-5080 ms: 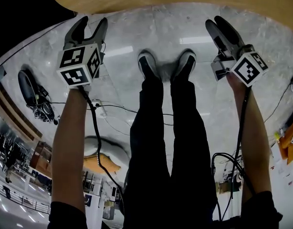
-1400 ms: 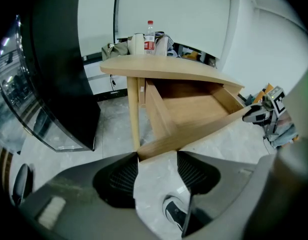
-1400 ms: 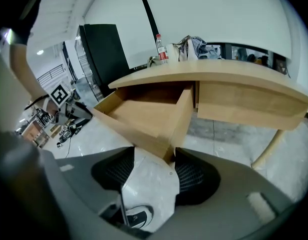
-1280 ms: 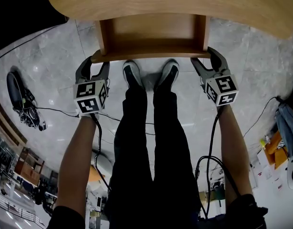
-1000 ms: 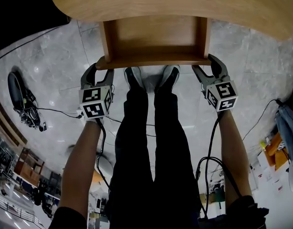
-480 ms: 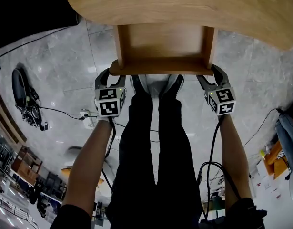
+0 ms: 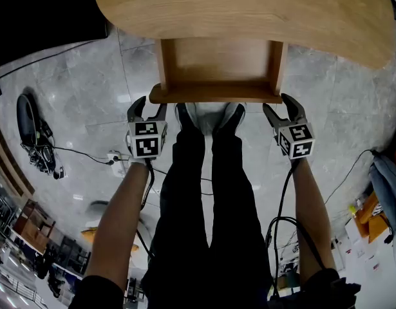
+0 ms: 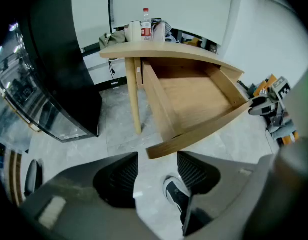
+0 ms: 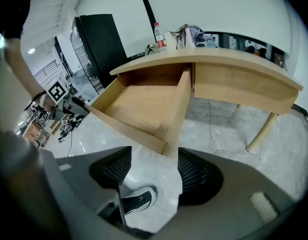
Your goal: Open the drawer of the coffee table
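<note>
The light wooden coffee table [image 7: 249,11] has its drawer [image 7: 217,63] pulled out towards me, empty inside. My left gripper [image 7: 149,106] hangs just below the left end of the drawer's front panel [image 7: 214,94], jaws open. In the left gripper view the drawer's corner [image 8: 154,153] lies just past the open left gripper [image 8: 156,171], untouched. My right gripper [image 7: 281,107] is below the panel's right end. Its jaws are opening, and in the right gripper view the drawer corner [image 9: 166,151] sits beyond the right gripper [image 9: 154,166] with nothing between the pads.
The person's shoes [image 7: 207,116] and black trousers stand under the drawer front. A bottle [image 8: 145,19] and clutter sit on the table's far side. A table leg [image 8: 133,99] and a black cabinet [image 8: 58,74] are at the left. Cables [image 7: 88,153] trail over the grey floor.
The drawer, shut five seconds ago, stands pulled out. Over the last second both grippers have come off the ends of its front panel and sit slightly below it.
</note>
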Tool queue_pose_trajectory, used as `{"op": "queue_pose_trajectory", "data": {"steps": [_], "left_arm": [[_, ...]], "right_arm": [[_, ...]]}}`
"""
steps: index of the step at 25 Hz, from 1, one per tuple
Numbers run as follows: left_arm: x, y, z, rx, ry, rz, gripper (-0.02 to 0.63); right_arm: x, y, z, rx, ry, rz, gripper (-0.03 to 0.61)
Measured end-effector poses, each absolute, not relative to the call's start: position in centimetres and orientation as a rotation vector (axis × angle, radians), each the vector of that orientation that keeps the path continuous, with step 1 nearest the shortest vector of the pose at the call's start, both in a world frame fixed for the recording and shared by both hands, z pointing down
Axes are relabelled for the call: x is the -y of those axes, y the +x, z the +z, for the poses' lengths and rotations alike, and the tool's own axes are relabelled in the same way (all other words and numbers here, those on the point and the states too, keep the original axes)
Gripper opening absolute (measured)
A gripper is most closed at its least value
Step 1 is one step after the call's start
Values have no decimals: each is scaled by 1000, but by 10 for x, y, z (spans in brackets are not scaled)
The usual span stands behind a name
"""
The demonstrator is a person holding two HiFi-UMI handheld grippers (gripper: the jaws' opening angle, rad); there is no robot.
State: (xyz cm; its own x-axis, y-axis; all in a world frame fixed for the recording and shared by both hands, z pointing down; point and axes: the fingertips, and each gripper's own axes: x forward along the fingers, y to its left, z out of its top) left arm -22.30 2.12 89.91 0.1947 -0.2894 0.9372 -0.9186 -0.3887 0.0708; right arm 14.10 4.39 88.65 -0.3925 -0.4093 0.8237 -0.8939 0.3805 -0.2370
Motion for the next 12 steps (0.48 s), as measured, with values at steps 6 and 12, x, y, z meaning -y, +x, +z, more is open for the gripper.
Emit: {"op": "queue_pose_trajectory", "data": {"steps": [6,12], "left_arm": [[1,-258,823,1260,1798,1156,259],[79,-251,677,1435,1969,994,256]], "right_arm": [[-30,187,804,1958,1244,815,279],[54,223,643,2037,1515,609,240]]}}
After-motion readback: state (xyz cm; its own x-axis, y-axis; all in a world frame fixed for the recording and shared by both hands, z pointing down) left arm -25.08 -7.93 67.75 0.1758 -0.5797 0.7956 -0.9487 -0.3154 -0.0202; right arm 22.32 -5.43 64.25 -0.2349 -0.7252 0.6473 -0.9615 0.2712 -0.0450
